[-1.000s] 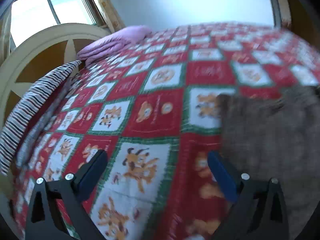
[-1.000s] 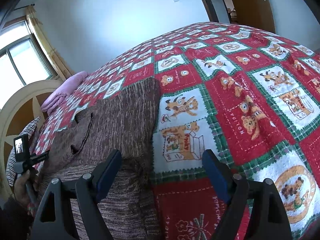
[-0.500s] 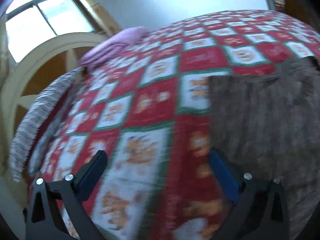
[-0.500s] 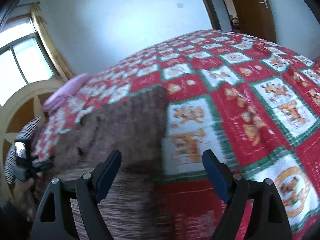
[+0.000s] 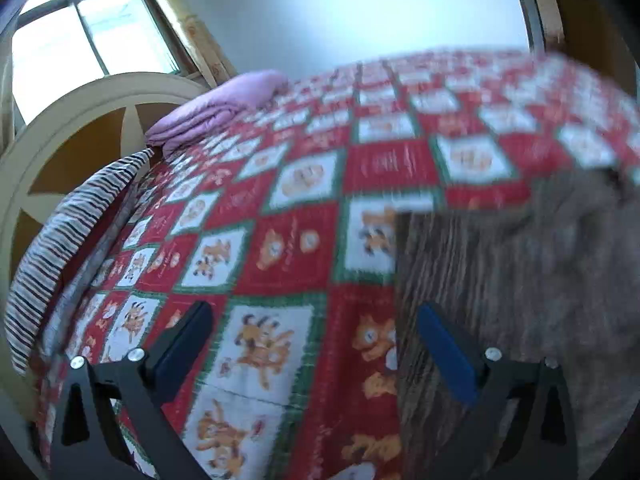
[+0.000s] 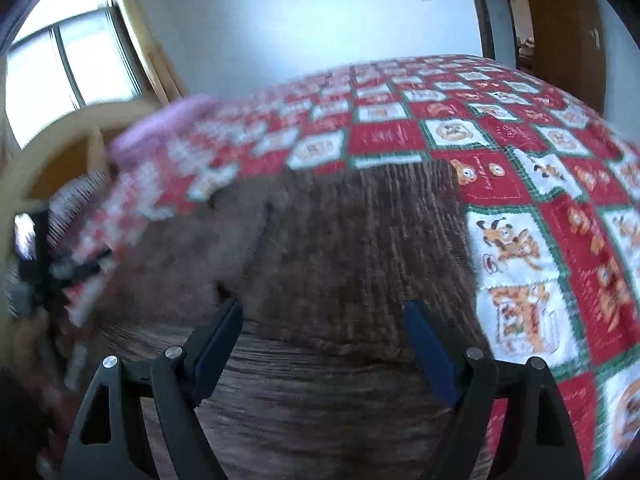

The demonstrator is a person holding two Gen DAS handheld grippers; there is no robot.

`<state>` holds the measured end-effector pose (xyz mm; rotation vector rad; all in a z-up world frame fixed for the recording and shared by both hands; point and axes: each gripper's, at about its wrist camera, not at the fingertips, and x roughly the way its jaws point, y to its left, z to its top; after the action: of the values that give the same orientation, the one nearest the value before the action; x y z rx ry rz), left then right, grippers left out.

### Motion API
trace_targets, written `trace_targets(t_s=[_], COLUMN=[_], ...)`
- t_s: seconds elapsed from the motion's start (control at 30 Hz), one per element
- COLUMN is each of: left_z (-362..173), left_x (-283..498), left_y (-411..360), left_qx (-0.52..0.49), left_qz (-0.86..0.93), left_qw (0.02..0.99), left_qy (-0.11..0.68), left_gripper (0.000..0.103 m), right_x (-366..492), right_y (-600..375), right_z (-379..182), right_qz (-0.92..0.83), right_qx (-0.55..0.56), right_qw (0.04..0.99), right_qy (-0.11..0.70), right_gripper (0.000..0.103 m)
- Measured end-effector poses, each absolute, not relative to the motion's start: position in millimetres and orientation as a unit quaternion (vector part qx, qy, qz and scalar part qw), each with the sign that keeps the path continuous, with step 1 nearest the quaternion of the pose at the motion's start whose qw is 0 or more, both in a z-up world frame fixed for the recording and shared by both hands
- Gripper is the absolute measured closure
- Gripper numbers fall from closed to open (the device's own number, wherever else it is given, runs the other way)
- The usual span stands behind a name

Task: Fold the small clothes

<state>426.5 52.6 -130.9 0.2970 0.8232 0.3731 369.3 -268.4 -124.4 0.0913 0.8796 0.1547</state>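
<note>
Left wrist view: bed with red-green cartoon patchwork quilt (image 5: pixel 296 240), cream headboard (image 5: pixel 60 136), window (image 5: pixel 88 44), folded purple blanket (image 5: pixel 224 108), striped pillow (image 5: pixel 68 232). Brown knit sweater (image 6: pixel 352 248) lies flat on the quilt, partly folded, blurred. Left gripper (image 5: pixel 312 344) is spread wide over the sweater's left edge, nothing between fingers. Right gripper (image 6: pixel 324 340) is spread wide above the sweater, gripping nothing.
</note>
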Motion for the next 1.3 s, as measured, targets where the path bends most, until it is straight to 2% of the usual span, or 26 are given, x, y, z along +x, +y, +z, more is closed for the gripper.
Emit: trace_targets(t_s=[0.03, 0.2, 0.37, 0.5, 0.67, 0.8, 1.3], left_z=[-147.2, -151.6, -144.9, -126.0, -113.0, -114.1, -122.9], left_x=[432.1, 421.9, 411.3, 372.8, 316.6, 291.5, 245.1], left_y=[52.3, 84.8, 85.3, 79.7, 55.8, 44.0, 30.7], left_qx=[0.173, 0.104, 0.088, 0.044, 0.064, 0.066, 0.061], left_qz=[0.203, 0.211, 0.197, 0.154, 0.098, 0.077, 0.047], left_qw=[0.873, 0.876, 0.885, 0.903, 0.921, 0.92, 0.917], left_qy=[0.409, 0.42, 0.413, 0.399, 0.372, 0.379, 0.392], left_gripper=[0.0, 0.0, 0.0, 0.003, 0.002, 0.002, 0.002], right_x=[373.9, 360.2, 350.1, 350.7, 325.9, 307.5, 240.2], right_y=[-270.8, -290.4, -305.7, -290.4, -300.7, -307.6, -288.6], right_z=[-131.8, -135.4, -137.2, -136.0, -123.4, -120.1, -112.4], right_qz=[0.066, 0.074, 0.072, 0.062, 0.059, 0.057, 0.072], right_qx=[0.037, 0.036, 0.05, -0.001, 0.035, 0.058, 0.032], right_qw=[0.895, 0.895, 0.897, 0.893, 0.904, 0.901, 0.899], right_qy=[0.439, 0.438, 0.433, 0.447, 0.422, 0.425, 0.43], right_gripper=[0.019, 0.019, 0.019, 0.019, 0.019, 0.019, 0.019])
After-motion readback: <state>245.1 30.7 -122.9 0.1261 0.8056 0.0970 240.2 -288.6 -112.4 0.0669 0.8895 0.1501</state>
